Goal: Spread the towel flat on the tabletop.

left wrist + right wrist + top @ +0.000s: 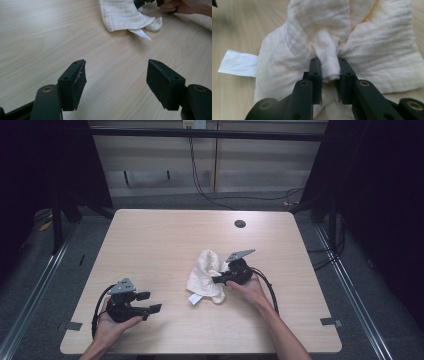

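Cloth (pixel 207 275): a cream, crinkled gauze washcloth, lying bunched on the pale wooden counter (pixel 150 240) right of centre, with one part humped up toward the far edge.
Label (pixel 237 67): a white tag that sticks out flat from the cloth's near hem onto the counter.
Right tool (pixel 329 75): jaws narrow, pinched on a raised fold of the cloth — in the right gripper view the fabric bulges between the two pads and gathers into pleats on either side.
Left tool (pixel 116 82): jaws wide with nothing between them; it is held just over the counter near the left front corner, well apart from the cloth, pointing toward it.
Handling: judged soft, light and limp. The cloth has no stiffness of its own, so it should drape and trail from whatever point is gripped, and it should not slip readily from the pads, nor be harmed by a firm squeeze.
Where to take hold: a pinched ridge, as now, lifts a bundle; to spread it flat, a corner or the hem is the better place — the label marks one hem.
Risk: a single grip may drag the folds rather than open them.
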